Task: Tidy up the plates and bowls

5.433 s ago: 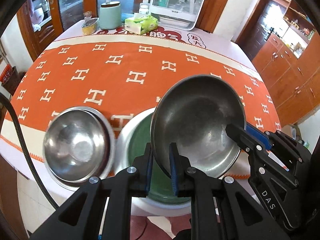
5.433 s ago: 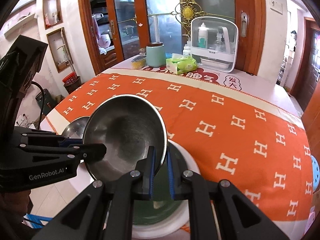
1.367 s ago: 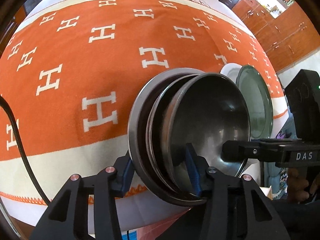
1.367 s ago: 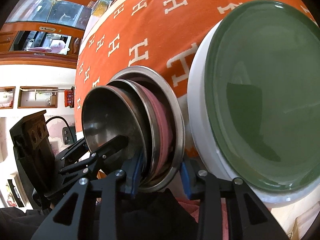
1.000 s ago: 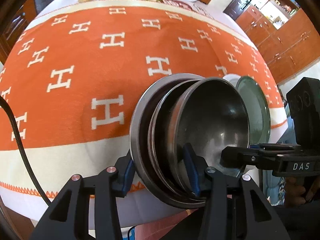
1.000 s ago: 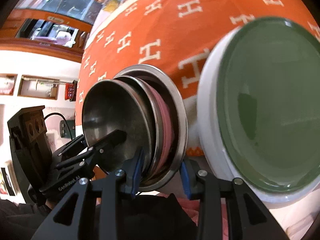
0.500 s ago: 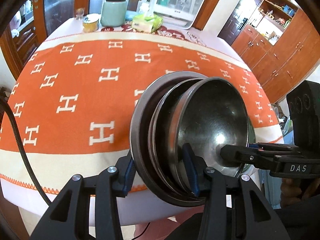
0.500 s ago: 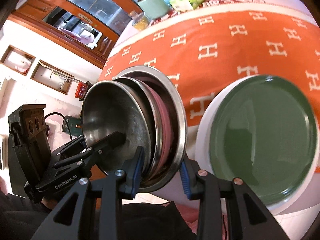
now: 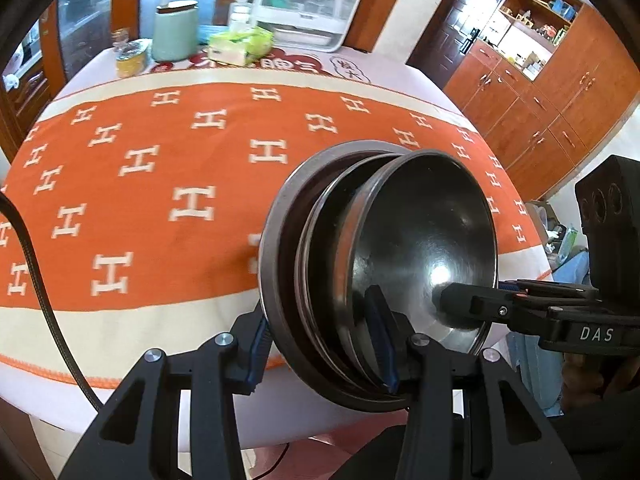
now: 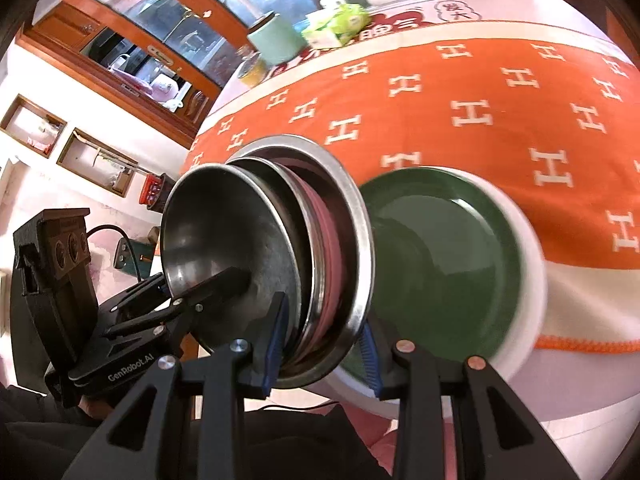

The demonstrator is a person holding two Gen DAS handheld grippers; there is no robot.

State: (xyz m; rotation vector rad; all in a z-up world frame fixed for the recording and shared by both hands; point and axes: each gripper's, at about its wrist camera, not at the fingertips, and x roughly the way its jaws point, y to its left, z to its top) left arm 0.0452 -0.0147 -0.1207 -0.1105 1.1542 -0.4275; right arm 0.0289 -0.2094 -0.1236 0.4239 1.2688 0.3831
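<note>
We have both sets of tongs clamped on one nested stack of steel bowls (image 9: 384, 276), each about a third of the way apart with the stack's rim filling the gap. Our left gripper (image 9: 320, 344) pinches the near edge, one blue pad against the outside of the widest bowl and the other pressed inside the innermost bowl. Our right gripper (image 10: 320, 344) grips the opposite edge the same way, and in the left view its finger reaches into the inner bowl from the right. A pink layer (image 10: 328, 240) shows between the steel rims in the right view, though we cannot tell what it is. Compared with a second ago, the stack is gripped just as before, but it now sits higher over the orange tablecloth (image 9: 160, 168): more of the far table shows, with the pale green canister (image 9: 174, 30) and the tissue pack (image 9: 240, 46) fully in sight. The green plate (image 10: 444, 260) on its white plate (image 10: 532, 280), which filled much of the right view earlier, now looks smaller and lies lower, just beside the stack on its right at the table's near edge. The stack is tipped on edge in both views, with the bowls' openings facing towards our right gripper's side and their rims running roughly up and down.
</note>
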